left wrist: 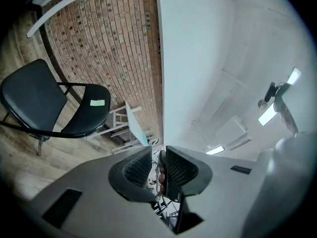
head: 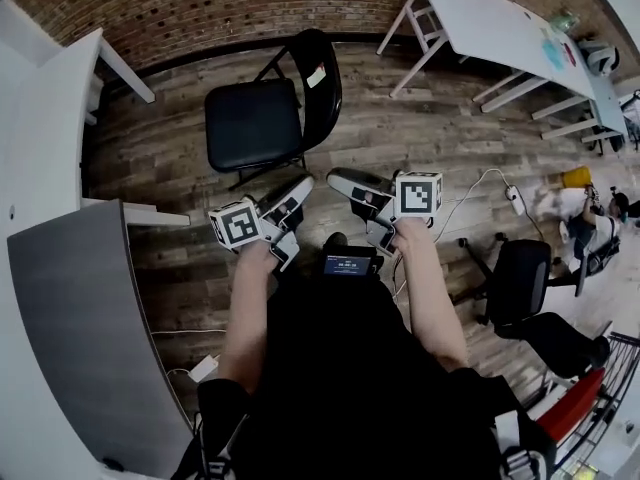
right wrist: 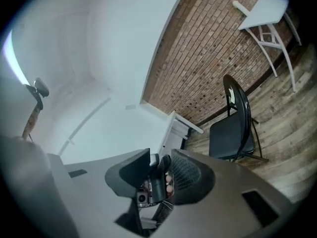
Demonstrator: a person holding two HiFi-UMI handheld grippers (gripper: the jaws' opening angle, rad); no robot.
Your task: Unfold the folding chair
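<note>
A black folding chair (head: 252, 123) stands opened on the wood floor, its seat level and its backrest (head: 318, 83) upright with a white label. It also shows in the left gripper view as the chair (left wrist: 34, 95) and in the right gripper view as the chair (right wrist: 233, 128). My left gripper (head: 298, 193) is held close in front of the body, just short of the chair, jaws a little apart with nothing between them (left wrist: 158, 155). My right gripper (head: 340, 181) sits beside it, also open and empty (right wrist: 159, 162). Neither touches the chair.
A white table (head: 500, 18) stands at the back right, another white table (head: 50, 98) at the left, with a grey panel (head: 70, 328) near my left side. A black office chair (head: 520, 278) and a power strip (head: 515, 200) with a cable lie to the right. A brick wall runs behind.
</note>
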